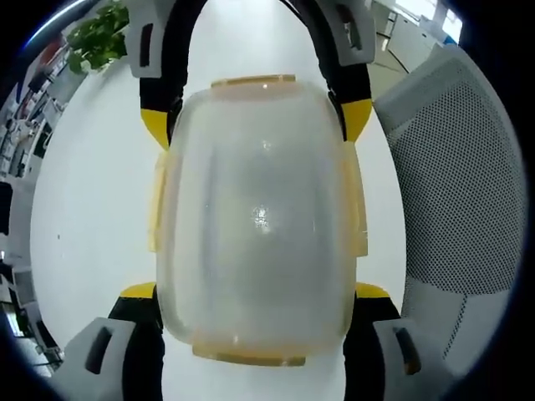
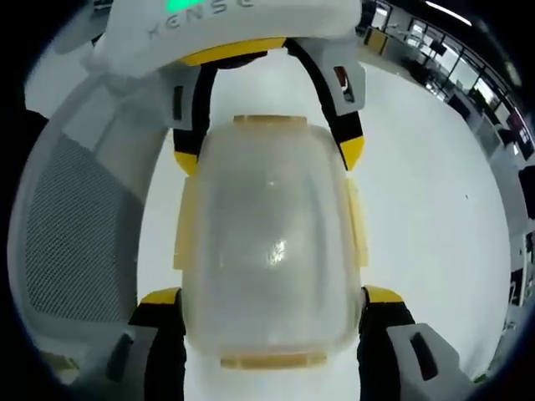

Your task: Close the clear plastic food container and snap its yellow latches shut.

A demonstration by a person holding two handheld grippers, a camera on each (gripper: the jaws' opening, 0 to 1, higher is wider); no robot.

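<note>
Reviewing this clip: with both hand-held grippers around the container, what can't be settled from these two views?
- Whether the yellow latches are snapped shut: both views look at the container end-on, and fisheye distortion blurs the edges.
- Contents: the frosted plastic hides the inside in both views.
- Jaw contact: the left hand-held gripper and right hand-held gripper flank the container, but whether their jaws press it is unclear.
- What the container rests on: its body covers the white table beneath.

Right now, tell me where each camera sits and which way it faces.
Left gripper view: rides the left claw, facing the clear container on the white table; the right claw is opposite.
Right gripper view: rides the right claw, facing the same container; the left claw is opposite.
Shared: container, table, mesh chair.
</note>
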